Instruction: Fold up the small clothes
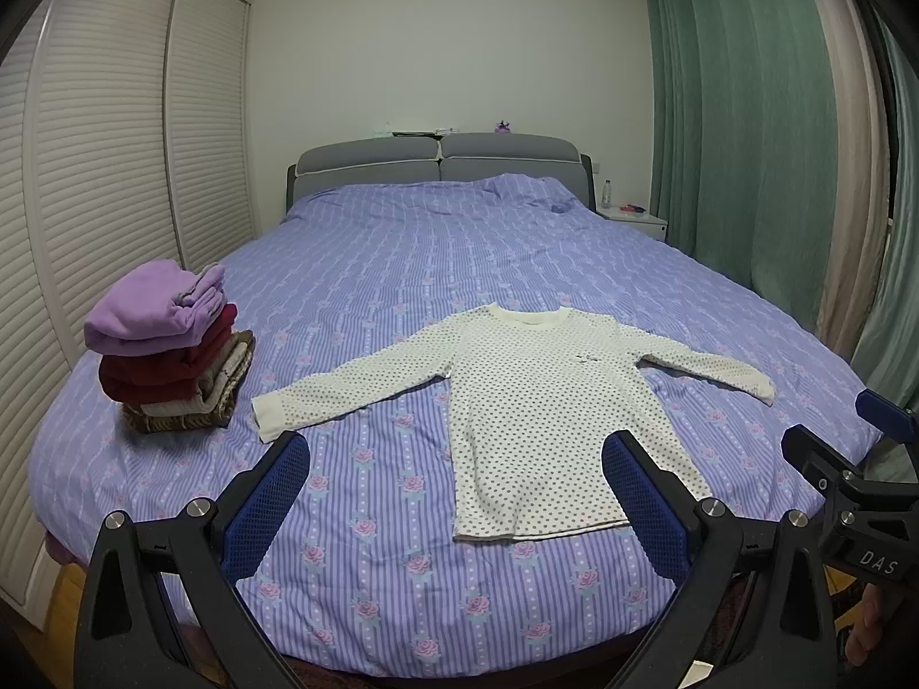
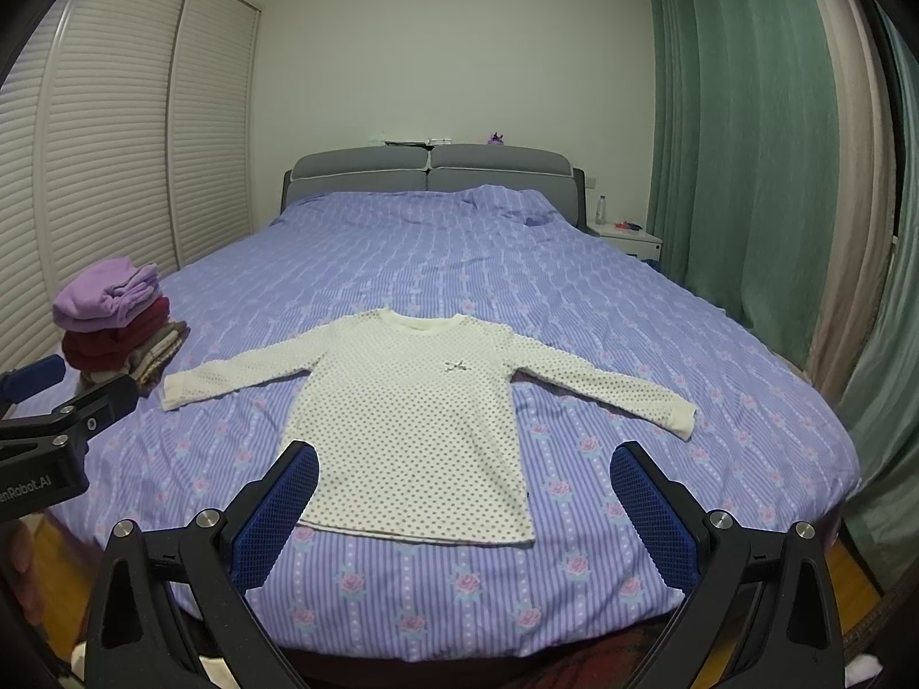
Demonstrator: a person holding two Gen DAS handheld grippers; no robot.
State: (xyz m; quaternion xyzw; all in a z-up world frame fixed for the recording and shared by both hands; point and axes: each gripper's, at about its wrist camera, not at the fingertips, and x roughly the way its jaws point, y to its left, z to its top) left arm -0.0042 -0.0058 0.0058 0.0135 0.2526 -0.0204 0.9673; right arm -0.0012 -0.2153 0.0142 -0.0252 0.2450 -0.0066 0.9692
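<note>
A cream long-sleeved shirt with dark dots [image 1: 528, 413] lies flat on the bed, front up, sleeves spread, hem toward me; it also shows in the right wrist view [image 2: 413, 436]. My left gripper [image 1: 456, 459] is open and empty, above the near bed edge, just left of the shirt's hem. My right gripper [image 2: 462, 465] is open and empty, above the hem's right part. The right gripper shows at the right edge of the left wrist view [image 1: 861, 459]; the left gripper shows at the left edge of the right wrist view [image 2: 57, 407].
A stack of folded clothes [image 1: 166, 344], purple on top, then dark red and brown, sits at the bed's left side, also in the right wrist view [image 2: 115, 327]. The bed has a purple flowered cover [image 1: 402, 264]. Louvred wardrobe doors [image 1: 115, 172] left, green curtains [image 1: 746, 115] and a nightstand [image 1: 632, 218] right.
</note>
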